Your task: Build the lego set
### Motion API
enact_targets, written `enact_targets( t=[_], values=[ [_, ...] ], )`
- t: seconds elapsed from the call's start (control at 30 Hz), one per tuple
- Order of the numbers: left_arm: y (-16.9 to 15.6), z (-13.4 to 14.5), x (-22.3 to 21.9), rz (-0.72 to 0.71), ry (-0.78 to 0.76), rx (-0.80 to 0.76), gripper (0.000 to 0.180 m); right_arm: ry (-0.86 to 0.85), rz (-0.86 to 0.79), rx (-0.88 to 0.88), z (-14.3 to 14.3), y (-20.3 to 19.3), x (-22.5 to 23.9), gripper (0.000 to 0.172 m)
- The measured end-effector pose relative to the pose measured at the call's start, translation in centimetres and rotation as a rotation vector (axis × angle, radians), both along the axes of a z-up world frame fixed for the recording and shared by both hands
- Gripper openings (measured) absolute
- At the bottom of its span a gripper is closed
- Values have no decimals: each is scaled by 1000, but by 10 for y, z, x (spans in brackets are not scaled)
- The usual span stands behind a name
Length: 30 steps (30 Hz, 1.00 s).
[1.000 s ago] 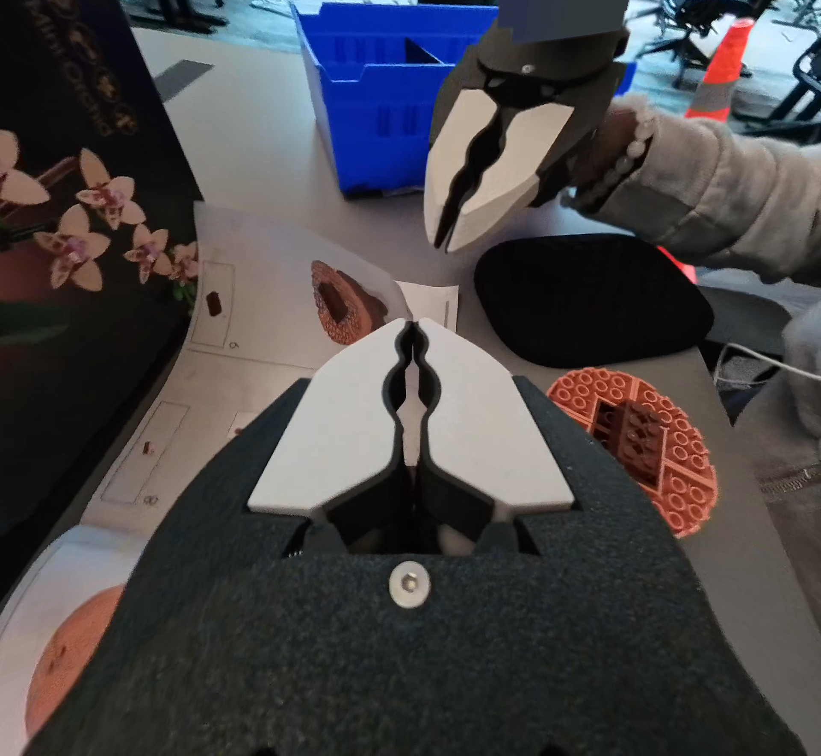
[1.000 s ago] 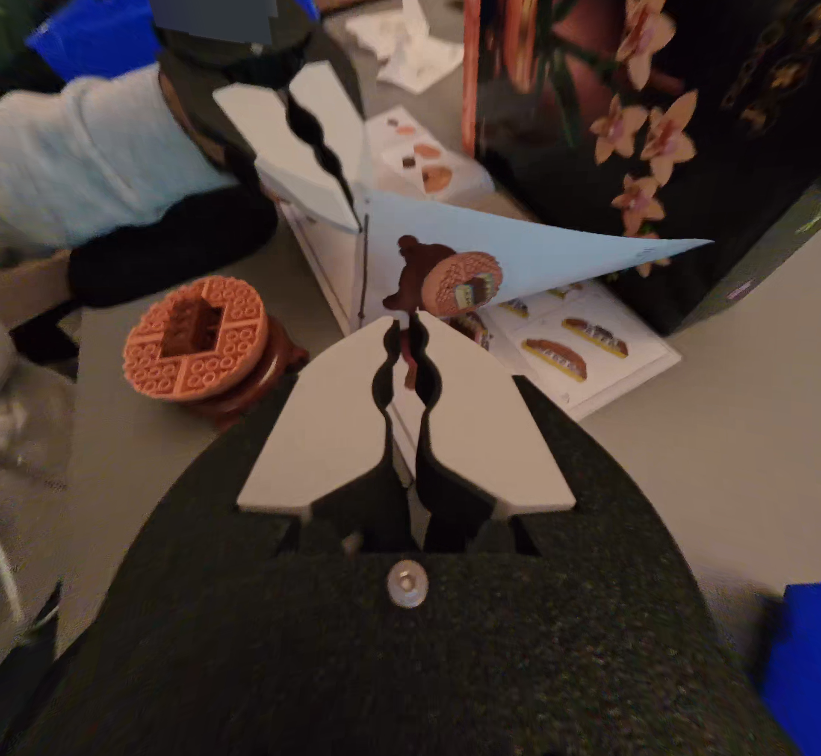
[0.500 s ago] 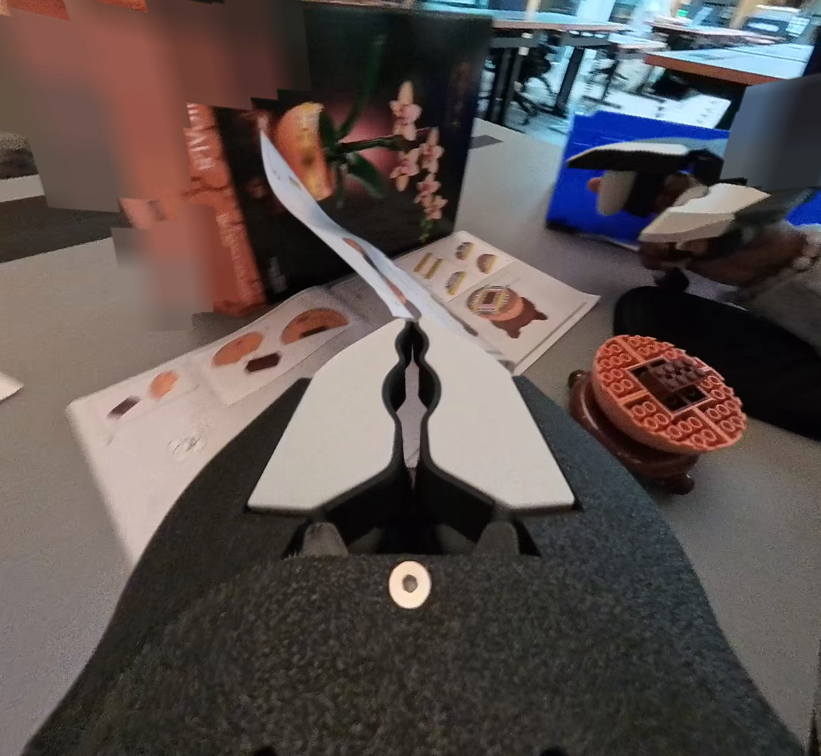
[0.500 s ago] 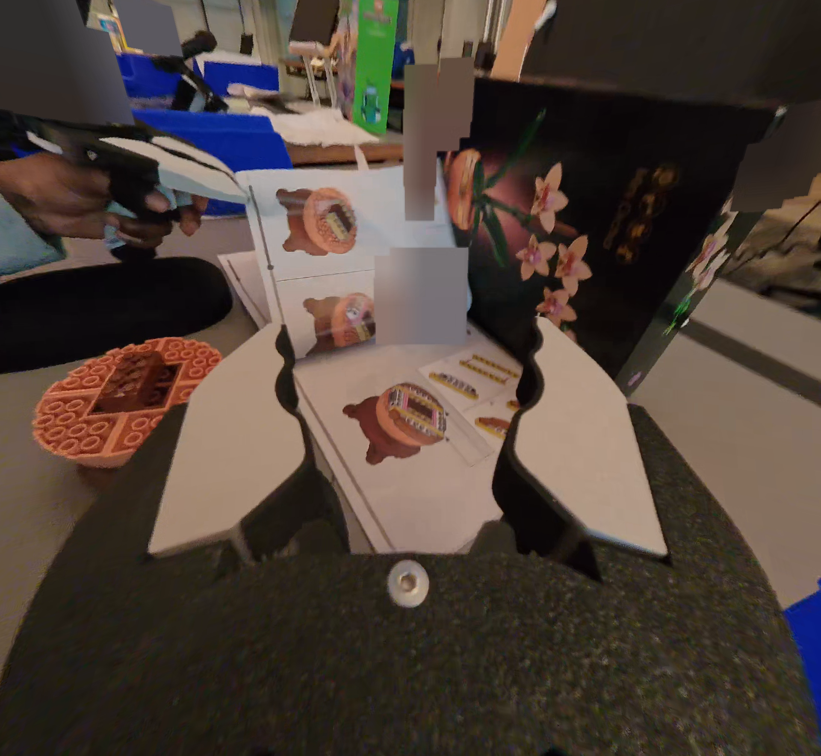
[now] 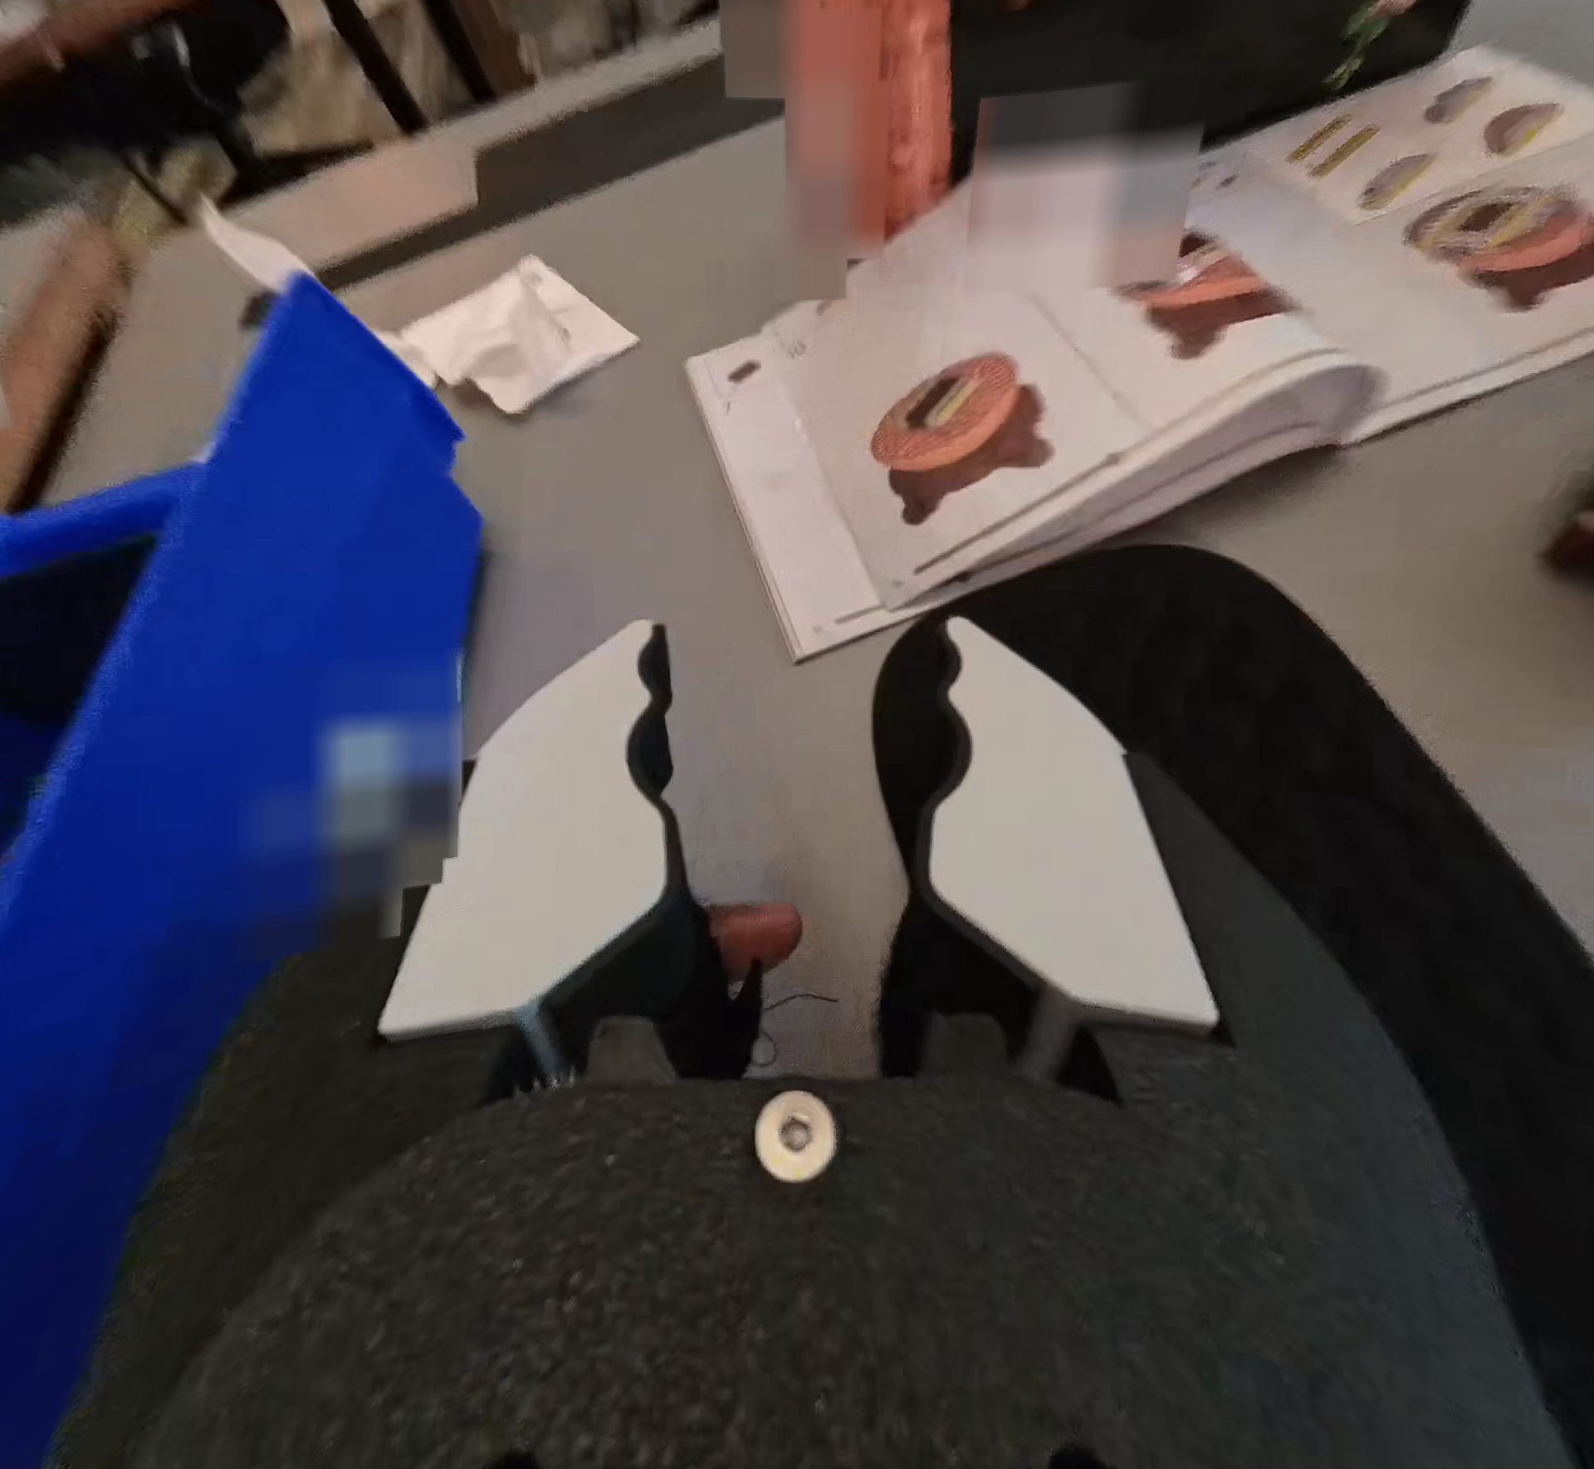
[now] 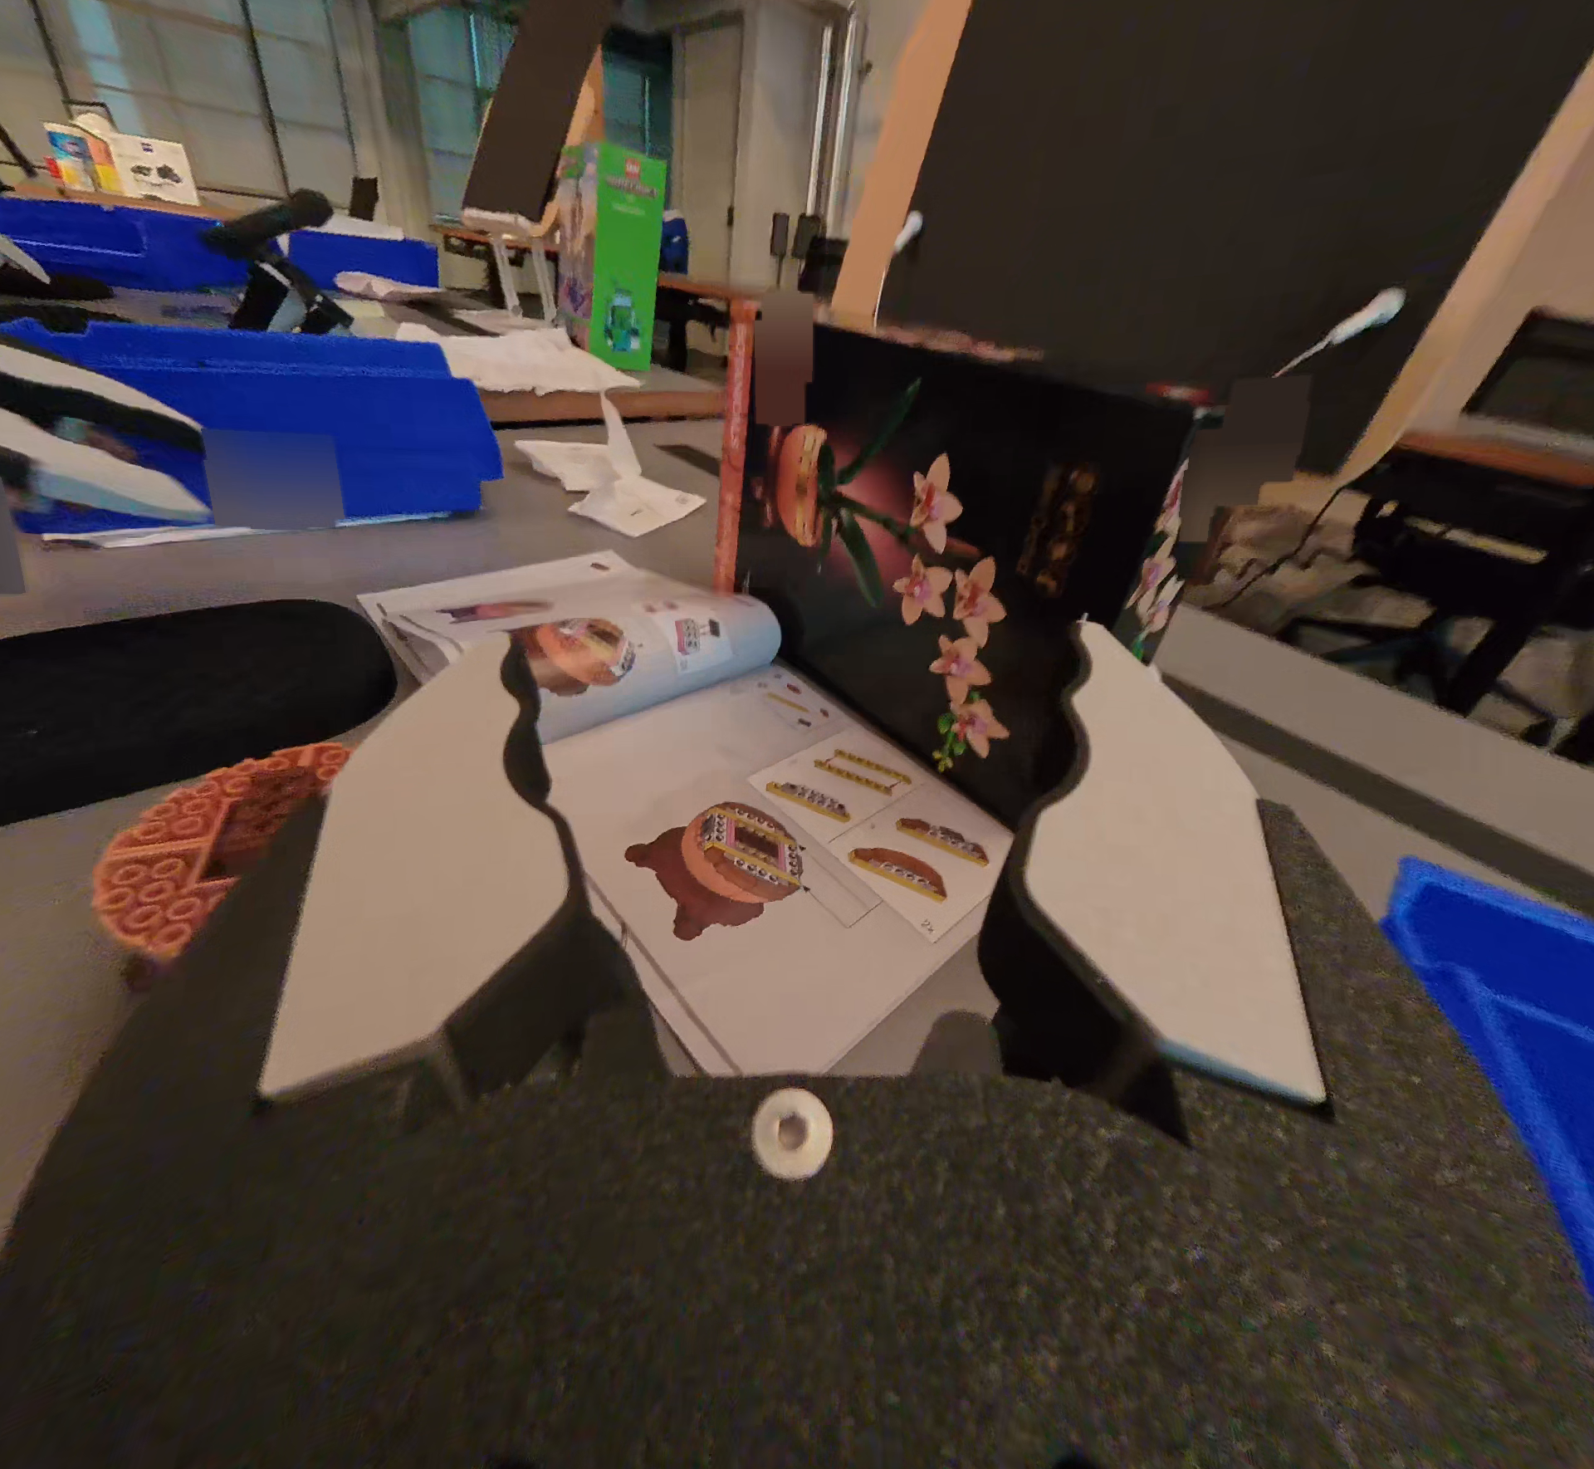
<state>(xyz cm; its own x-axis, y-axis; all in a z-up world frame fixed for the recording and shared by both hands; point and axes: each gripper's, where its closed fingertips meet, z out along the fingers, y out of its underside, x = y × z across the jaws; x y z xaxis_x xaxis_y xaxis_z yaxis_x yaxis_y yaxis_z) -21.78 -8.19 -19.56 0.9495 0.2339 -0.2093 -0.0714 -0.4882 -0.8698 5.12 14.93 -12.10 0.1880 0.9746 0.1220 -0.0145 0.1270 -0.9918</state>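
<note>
Grey counter [image 6: 1078,988] carries open white instruction booklet [image 6: 776,953]; right gripper [image 6: 789,681] jaws released wide above it, empty. Left gripper [image 5: 802,638] jaws released, empty, beside booklet's corner. Round orange brick build [image 6: 190,849] left of booklet; dark flower-printed box [image 6: 949,565] behind.

Grey table [image 6: 259,573] — booklet [image 6: 776,953], blue bin [image 6: 345,409].

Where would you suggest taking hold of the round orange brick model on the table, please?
Probably across the flat studded disc, coming from above, one pad on each side of its rim. The disc overhangs its darker base, so the rim offers clear edges; the right claw stands open nearby.
</note>
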Motion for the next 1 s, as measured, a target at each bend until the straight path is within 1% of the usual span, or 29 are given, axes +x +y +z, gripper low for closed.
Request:
enact_targets(
  t=[0.07,0.1,0.13,0.23,0.27,0.3,0.33,0.37,0.4,0.43,0.5,0.57,0.6,0.63,0.7,0.77,0.8,0.83,0.9,1.0],
  values=[
    [-35,32,18,-39,-24,119,62,24,-28,32,13,-10,13,109],
    [-57,51,23,-35,-37,195,68,38,-45,42,18,-14,20,109],
    [-83,73,22,10,-38,283,75,57,-67,49,24,-18,28,109],
    [-180,134,6,306,3,593,91,129,-130,44,44,-29,56,110],
    [-215,150,3,417,24,701,94,157,-146,41,50,-33,67,109],
    [-247,161,6,494,54,772,97,184,-162,40,56,-37,78,106],
    [-272,168,11,550,89,806,101,198,-178,34,58,-41,89,100],
    [-290,172,18,577,117,813,104,192,-179,28,58,-47,97,98],
    [-301,173,26,575,121,806,108,161,-166,20,55,-55,102,99],
    [-305,174,36,527,103,792,110,114,-162,-3,49,-62,107,100],
    [-302,174,62,377,36,780,120,8,-137,-29,38,-80,116,110],
    [-297,172,89,238,3,742,128,-53,-131,8,33,-98,127,116],
    [-297,172,99,204,10,723,132,-77,-135,37,32,-106,132,119],
    [-298,173,105,194,24,708,134,-111,-144,59,30,-111,138,119],
    [-301,177,111,204,52,691,139,-176,-160,56,23,-117,149,126],
    [-302,183,114,212,76,689,146,-218,-154,-5,16,-120,156,133],
    [-302,186,115,211,88,692,146,-227,-146,-46,13,-120,158,135],
    [-300,189,116,204,97,698,146,-229,-124,-86,11,-122,158,136],
    [-294,190,117,184,95,690,146,-207,-65,-160,12,-126,155,132],
    [-286,183,115,176,94,649,146,-152,-14,-189,17,-132,149,133]
  ],
)
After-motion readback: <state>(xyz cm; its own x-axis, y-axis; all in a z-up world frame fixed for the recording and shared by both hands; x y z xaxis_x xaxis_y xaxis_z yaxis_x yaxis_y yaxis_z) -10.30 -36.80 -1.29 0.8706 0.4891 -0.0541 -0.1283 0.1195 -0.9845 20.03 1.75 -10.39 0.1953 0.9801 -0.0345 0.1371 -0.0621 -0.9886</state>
